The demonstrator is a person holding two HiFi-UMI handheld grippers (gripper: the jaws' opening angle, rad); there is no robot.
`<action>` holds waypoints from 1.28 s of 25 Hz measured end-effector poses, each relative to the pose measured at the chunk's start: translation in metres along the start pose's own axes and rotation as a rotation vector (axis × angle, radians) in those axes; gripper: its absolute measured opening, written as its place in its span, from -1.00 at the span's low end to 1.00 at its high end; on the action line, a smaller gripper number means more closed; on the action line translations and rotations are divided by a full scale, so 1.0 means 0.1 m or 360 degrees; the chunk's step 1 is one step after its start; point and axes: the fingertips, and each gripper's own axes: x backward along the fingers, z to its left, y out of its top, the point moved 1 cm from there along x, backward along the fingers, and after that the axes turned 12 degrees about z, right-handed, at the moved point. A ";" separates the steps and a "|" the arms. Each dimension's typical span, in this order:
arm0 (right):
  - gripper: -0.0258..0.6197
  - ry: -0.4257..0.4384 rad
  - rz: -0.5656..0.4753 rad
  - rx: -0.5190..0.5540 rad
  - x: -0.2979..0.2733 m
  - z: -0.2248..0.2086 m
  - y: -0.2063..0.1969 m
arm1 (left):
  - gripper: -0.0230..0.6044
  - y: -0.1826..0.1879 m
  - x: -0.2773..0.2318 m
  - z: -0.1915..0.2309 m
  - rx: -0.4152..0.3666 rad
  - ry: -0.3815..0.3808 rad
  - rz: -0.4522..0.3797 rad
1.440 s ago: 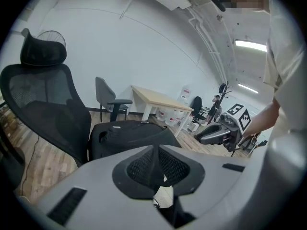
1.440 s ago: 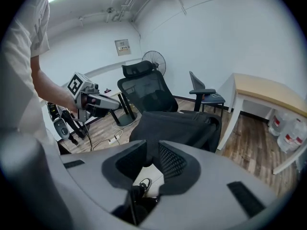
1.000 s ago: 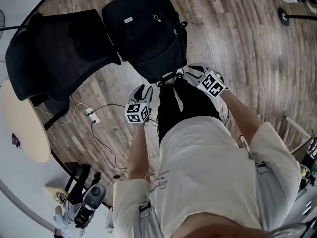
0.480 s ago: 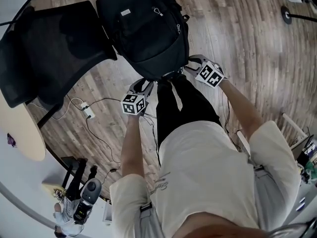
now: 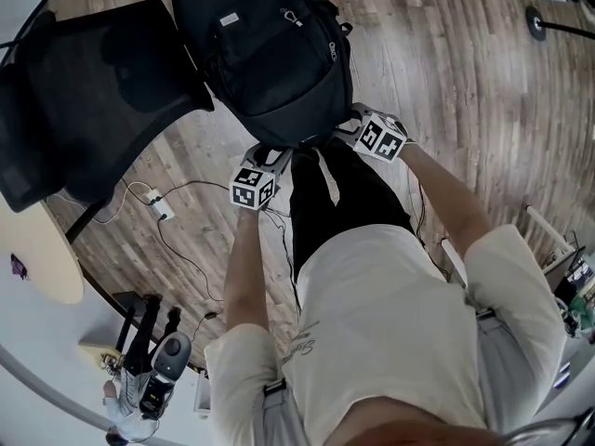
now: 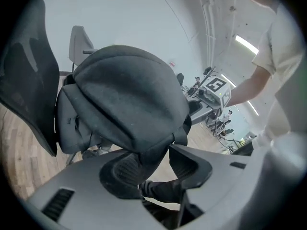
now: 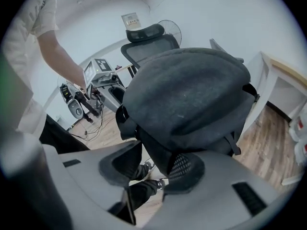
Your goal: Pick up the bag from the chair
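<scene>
The black backpack (image 5: 265, 49) fills the top middle of the head view, beside the black mesh chair (image 5: 84, 100) on its left. Both grippers are at the bag's near bottom edge. My left gripper (image 5: 265, 161) reaches it from the left, and a fold of the bag's dark fabric (image 6: 152, 152) is pinched between its jaws (image 6: 154, 169). The right gripper (image 5: 349, 130) holds the same edge from the right, shut on a fold (image 7: 153, 152) between its pads (image 7: 152, 171). From both gripper views the bag's rounded underside (image 6: 129, 95) (image 7: 187, 95) looms overhead. The chair seat is hidden.
A round beige table (image 5: 37, 268) stands at the left edge. A power strip with cables (image 5: 160, 210) lies on the wooden floor, and a small device (image 5: 153, 379) sits at the bottom left. The person's dark trouser legs (image 5: 344, 193) stand right below the bag.
Both grippers have moved forward from in front of the bag to its bottom edge and closed on the fabric. The bag and chair have shifted up and left in the view.
</scene>
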 end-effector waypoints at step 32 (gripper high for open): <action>-0.64 -0.0023 -0.0540 -0.0350 1.30 -0.52 1.40 | -0.48 1.57 1.32 0.00 -0.0106 -0.0113 -0.0452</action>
